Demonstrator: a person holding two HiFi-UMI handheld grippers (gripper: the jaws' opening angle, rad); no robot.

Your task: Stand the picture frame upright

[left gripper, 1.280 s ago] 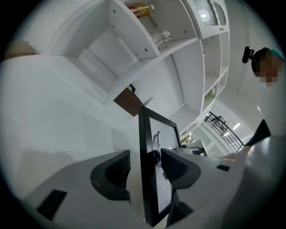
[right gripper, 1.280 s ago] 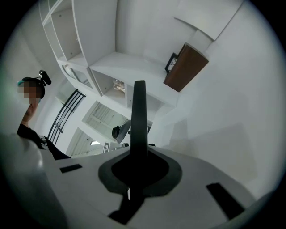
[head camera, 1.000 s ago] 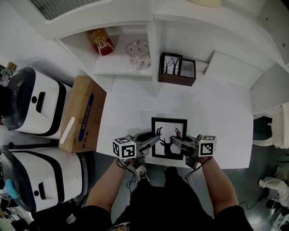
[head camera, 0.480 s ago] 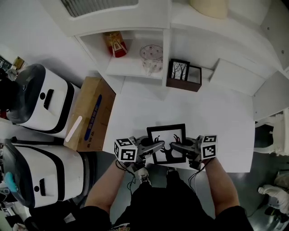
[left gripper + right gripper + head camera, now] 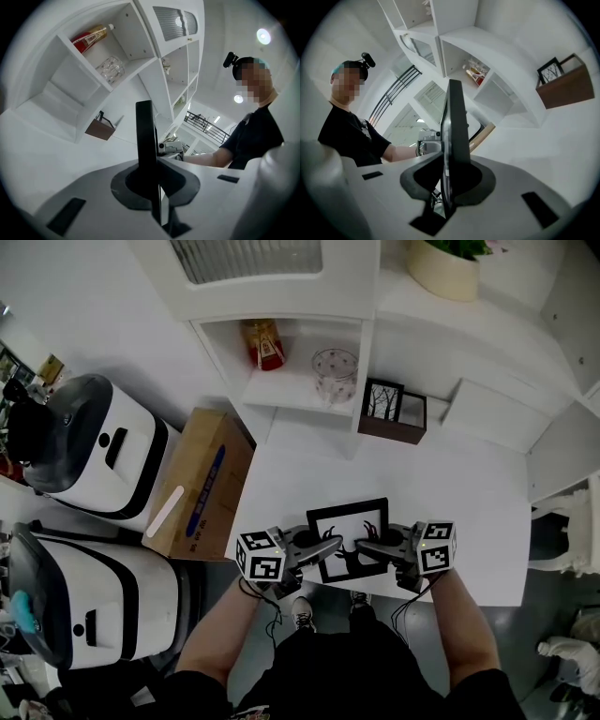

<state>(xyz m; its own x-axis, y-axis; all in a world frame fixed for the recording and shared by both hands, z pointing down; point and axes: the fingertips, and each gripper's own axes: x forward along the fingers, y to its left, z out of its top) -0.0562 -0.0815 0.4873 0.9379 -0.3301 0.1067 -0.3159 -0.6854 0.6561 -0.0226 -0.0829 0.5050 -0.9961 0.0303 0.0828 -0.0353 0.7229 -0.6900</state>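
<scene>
Left tool (image 5: pixel 322 546) and right tool (image 5: pixel 367 547) grip opposite side edges of the black picture frame (image 5: pixel 348 524), held tilted at the near edge of the white worktop (image 5: pixel 450 493). The left jaws have just been closing on it. The right jaws have just been opening slightly, frame between them.

Bright, even light fills the room, washing the white worktop (image 5: pixel 450 474) almost to glare, with only faint shadows. A round ceiling lamp (image 5: pixel 263 35) flares in the left gripper view. Both gripper views bend hard and darken at their round edges; up close, the black picture frame (image 5: pixel 145 136) is a soft silhouette.
</scene>
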